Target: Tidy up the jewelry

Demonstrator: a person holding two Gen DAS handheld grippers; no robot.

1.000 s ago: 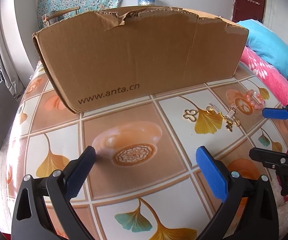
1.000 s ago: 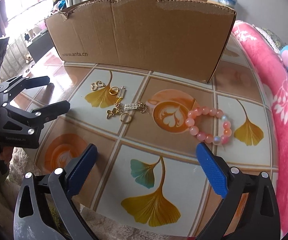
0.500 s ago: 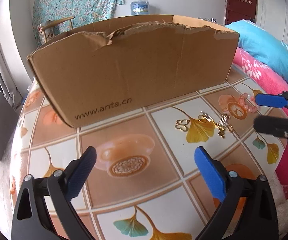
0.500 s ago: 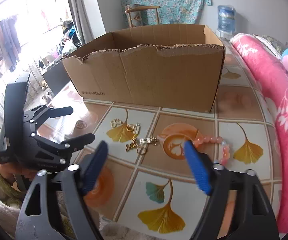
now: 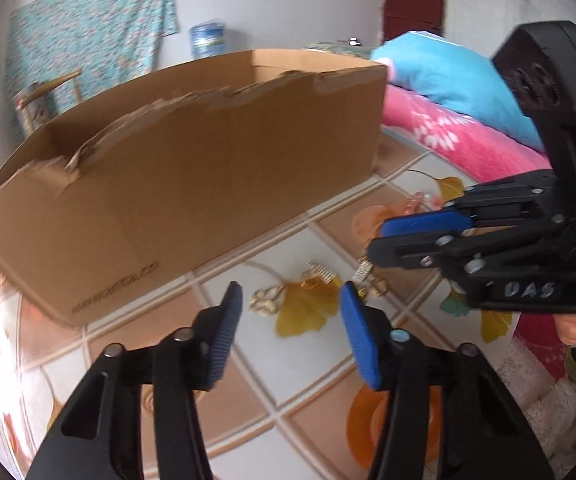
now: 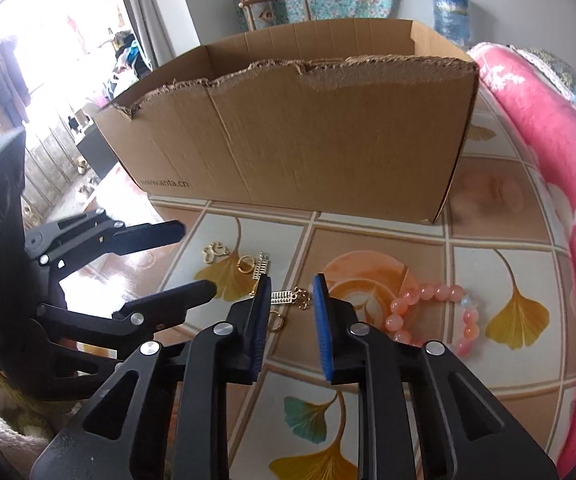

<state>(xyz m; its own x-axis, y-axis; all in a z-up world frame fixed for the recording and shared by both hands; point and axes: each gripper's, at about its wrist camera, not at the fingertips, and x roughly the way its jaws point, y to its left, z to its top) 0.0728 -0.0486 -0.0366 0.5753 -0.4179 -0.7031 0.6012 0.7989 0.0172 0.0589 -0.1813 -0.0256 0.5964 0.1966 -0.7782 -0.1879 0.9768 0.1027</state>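
I'm at the start of the pick: nothing is in the cardboard box (image 6: pixel 296 140) that I can see, and the gold charms (image 6: pixel 283 294) and pink bead bracelet (image 6: pixel 436 312) lie loose on the tiled tabletop (image 6: pixel 368 400) in front of it. Both the left gripper (image 5: pixel 290 332) and right gripper (image 6: pixel 290 324) have just been narrowing with nothing between the pads. Next I need a low, precise pinch on a charm; the grippers crowd each other

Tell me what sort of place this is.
Most likely a lived-in bedroom at home: pink floral bedding lies beside the tiled table, clothes hang by the bright window, and a wooden chair stands against the wall.
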